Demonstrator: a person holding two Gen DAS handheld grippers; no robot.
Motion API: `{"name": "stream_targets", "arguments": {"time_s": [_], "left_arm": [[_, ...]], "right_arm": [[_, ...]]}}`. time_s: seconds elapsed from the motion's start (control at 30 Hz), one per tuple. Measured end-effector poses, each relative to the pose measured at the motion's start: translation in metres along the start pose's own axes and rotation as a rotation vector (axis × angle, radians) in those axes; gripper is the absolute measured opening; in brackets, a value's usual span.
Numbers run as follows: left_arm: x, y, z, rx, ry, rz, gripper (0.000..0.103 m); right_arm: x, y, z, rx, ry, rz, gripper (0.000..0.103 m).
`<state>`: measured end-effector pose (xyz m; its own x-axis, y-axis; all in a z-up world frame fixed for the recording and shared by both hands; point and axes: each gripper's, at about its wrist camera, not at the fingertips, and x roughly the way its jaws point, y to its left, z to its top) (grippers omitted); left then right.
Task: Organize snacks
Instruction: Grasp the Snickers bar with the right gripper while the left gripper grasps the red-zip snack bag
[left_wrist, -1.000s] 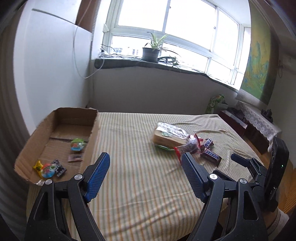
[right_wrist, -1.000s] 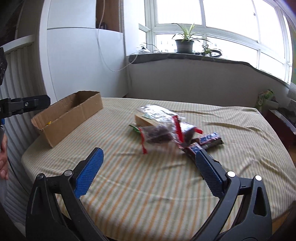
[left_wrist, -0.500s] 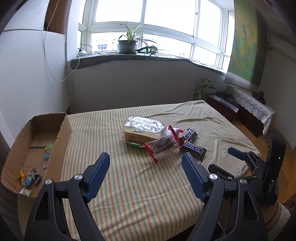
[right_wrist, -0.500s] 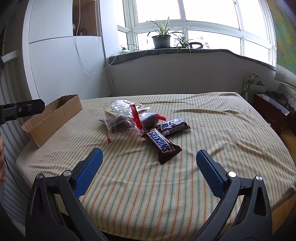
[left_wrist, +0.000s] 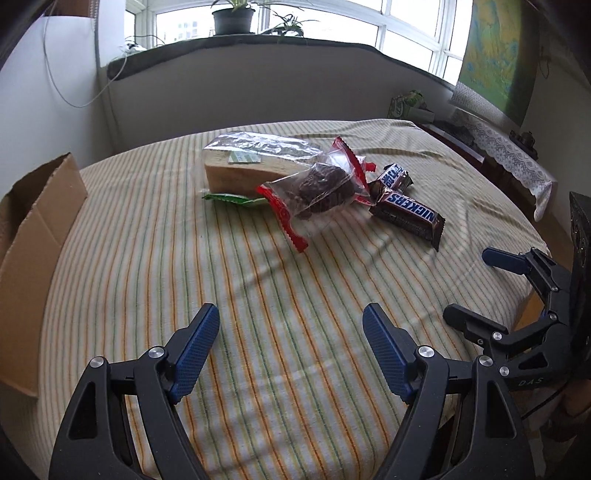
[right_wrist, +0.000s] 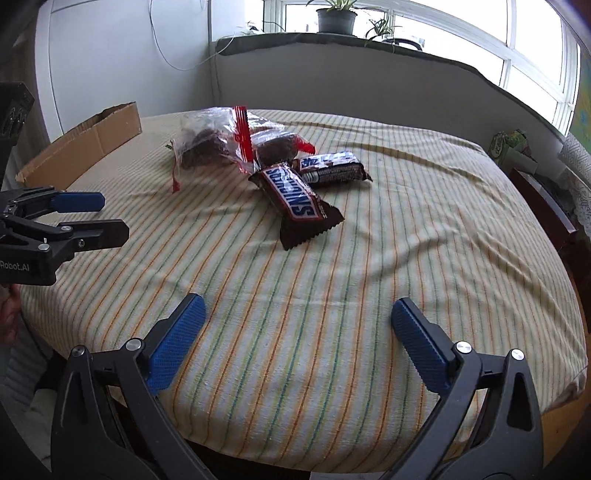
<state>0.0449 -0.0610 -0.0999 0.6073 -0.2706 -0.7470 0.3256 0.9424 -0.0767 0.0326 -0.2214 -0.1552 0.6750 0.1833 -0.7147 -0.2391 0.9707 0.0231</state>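
A pile of snacks lies on the striped table. A Snickers bar (left_wrist: 408, 214) (right_wrist: 295, 197) lies nearest, with a second chocolate bar (left_wrist: 393, 177) (right_wrist: 330, 168) behind it. A clear bag of dark cookies with red trim (left_wrist: 317, 188) (right_wrist: 210, 147) lies beside a wrapped sandwich loaf (left_wrist: 251, 162). My left gripper (left_wrist: 290, 349) is open and empty, short of the pile. My right gripper (right_wrist: 301, 339) is open and empty, in front of the Snickers bar. Each gripper shows in the other's view: the right one (left_wrist: 484, 288), the left one (right_wrist: 99, 216).
A cardboard box (left_wrist: 33, 236) (right_wrist: 85, 146) stands at the table's left edge. The striped tablecloth (left_wrist: 258, 295) covers the table. A window sill with a potted plant (left_wrist: 232, 16) runs behind. A low cabinet with a lace cloth (left_wrist: 506, 162) stands to the right.
Both grippers have moved closer to the snack pile and lower over the table. The left view has swung right, so the box's inside is out of sight. Both jaws stay open.
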Motion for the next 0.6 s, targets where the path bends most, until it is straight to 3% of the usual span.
{"name": "stream_targets", "arguments": {"time_s": [0.3, 0.6], "left_arm": [[0.011, -0.008, 0.04, 0.104, -0.075, 0.0, 0.08], [0.046, -0.005, 0.062, 0.084, -0.033, -0.061, 0.08]], "right_arm": [[0.013, -0.001, 0.021, -0.083, 0.039, 0.033, 0.103], [0.045, 0.001, 0.057, -0.167, 0.077, 0.078, 0.101]]}}
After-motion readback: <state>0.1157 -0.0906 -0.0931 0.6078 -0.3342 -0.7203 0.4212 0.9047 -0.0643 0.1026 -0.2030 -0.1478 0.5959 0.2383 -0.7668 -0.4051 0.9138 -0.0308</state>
